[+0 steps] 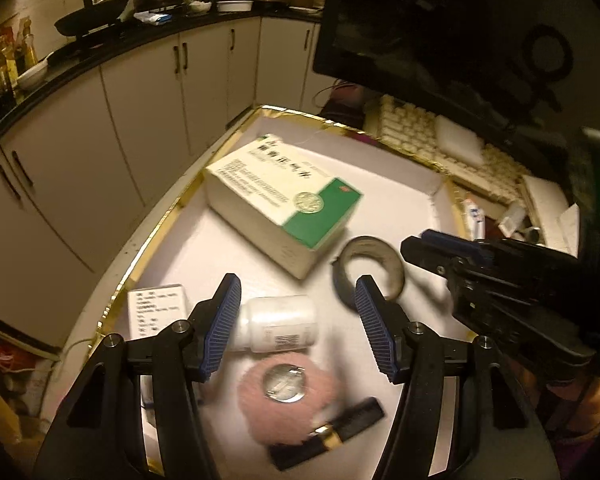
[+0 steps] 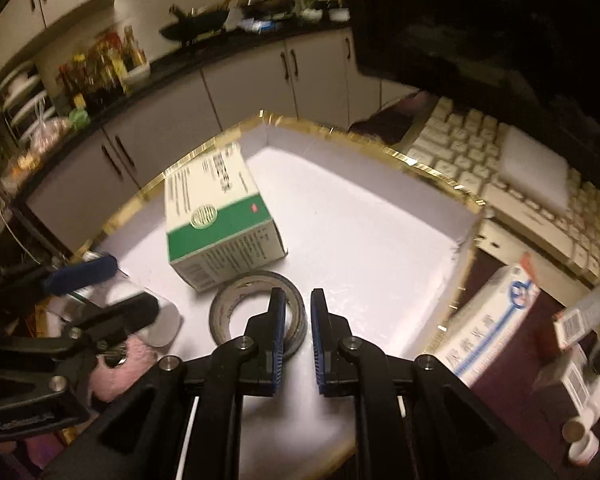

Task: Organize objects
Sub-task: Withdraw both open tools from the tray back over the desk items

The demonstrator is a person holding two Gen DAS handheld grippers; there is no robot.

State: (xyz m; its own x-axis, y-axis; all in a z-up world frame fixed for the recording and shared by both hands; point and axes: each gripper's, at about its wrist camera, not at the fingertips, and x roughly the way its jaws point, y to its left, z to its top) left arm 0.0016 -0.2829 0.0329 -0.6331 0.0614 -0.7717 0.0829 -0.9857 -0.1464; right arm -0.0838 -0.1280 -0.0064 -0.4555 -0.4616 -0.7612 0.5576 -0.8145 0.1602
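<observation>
A: Status on the left gripper [image 1: 298, 330]?

B: Jaws spread wide. White pill bottle [image 1: 276, 324] lies on its side in the tray [image 1: 260, 128], between the fingers and nearer the left one; I can't tell if it touches. Nothing pinched.

A: What's around it?

B: Pink fluffy puff [image 1: 288, 404] with a round metal disc on it, just below the bottle. Black tube with a gold band [image 1: 328, 434] lies partly across the puff. Small white labelled box [image 1: 156, 310] left of the left finger.

A: Right gripper [image 2: 298, 328]?

B: Jaws narrowly apart with a slim gap, holding nothing. Tape roll [image 2: 256, 312] lies flat in the tray; the left finger sits over its ring, the right finger just outside its rim.

A: The big box?

B: Green and white carton [image 2: 220, 224] is just beyond the tape roll, touching or nearly so. Keyboard [image 2: 480, 160] is outside the tray, on the worktop to the right.
</observation>
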